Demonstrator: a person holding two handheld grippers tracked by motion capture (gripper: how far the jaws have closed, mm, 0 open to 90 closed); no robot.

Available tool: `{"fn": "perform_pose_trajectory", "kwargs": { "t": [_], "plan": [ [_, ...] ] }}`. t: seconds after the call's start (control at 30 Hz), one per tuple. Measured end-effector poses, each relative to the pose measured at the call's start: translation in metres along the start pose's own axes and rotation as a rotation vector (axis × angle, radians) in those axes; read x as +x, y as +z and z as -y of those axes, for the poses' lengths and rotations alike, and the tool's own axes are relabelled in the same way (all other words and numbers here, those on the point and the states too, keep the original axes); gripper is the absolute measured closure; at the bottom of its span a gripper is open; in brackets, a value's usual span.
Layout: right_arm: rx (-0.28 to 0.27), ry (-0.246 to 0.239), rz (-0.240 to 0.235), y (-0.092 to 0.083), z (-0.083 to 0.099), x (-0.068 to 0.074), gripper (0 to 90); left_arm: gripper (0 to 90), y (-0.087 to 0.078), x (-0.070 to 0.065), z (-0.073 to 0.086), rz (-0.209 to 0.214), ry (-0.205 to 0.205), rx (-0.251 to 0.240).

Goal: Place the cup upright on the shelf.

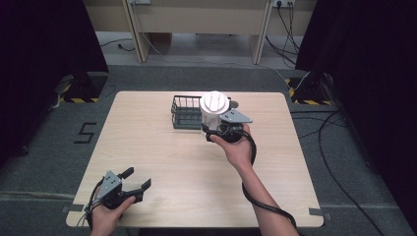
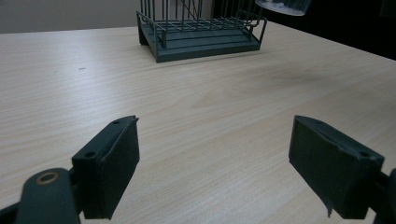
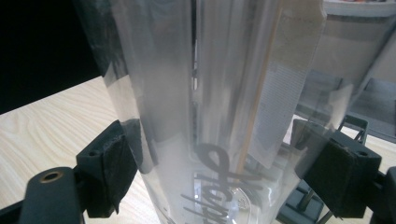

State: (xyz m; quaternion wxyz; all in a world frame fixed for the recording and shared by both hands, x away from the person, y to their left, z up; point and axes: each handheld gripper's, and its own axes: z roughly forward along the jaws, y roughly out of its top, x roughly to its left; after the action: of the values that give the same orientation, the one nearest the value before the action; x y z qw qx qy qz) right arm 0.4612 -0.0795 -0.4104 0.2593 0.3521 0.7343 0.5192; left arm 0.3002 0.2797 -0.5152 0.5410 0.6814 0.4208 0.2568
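High view: clear cup (image 1: 214, 110) clamped in right gripper (image 1: 216, 129), raised just beside wire basket (image 1: 186, 112). Left gripper view: left gripper (image 2: 215, 154) spread wide, well short of basket. Right gripper view: jaws pressed against cup, basket behind.

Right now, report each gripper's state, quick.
Left gripper: open, holding nothing, low over the table.
Right gripper: shut on the clear plastic cup, held beside the wire basket.

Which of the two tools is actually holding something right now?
The right tool, over the far middle of the table: its jaws clamp a clear cup with a white lid beside the dark wire basket. The left tool sits open near the front left edge.
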Motion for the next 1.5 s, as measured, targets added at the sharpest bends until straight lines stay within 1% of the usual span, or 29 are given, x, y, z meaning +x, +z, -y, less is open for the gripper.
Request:
{"fn": "perform_pose_trajectory", "kwargs": {
  "t": [0.67, 1.1, 1.5],
  "plan": [
    [0.001, 0.016, 0.016, 0.009, -0.017, -0.007, 18.4, 15.8, 0.000, 0.000, 0.000, 0.001, 0.000, -0.001],
    [0.001, 0.018, 0.025, 0.019, -0.031, -0.011, 18.4, 15.8, 0.000, 0.000, 0.000, 0.001, -0.004, -0.002],
    [0.001, 0.027, 0.042, 0.028, -0.042, -0.019, 18.4, 15.8, 0.000, 0.000, 0.000, 0.002, -0.007, -0.002]
  ]
}}
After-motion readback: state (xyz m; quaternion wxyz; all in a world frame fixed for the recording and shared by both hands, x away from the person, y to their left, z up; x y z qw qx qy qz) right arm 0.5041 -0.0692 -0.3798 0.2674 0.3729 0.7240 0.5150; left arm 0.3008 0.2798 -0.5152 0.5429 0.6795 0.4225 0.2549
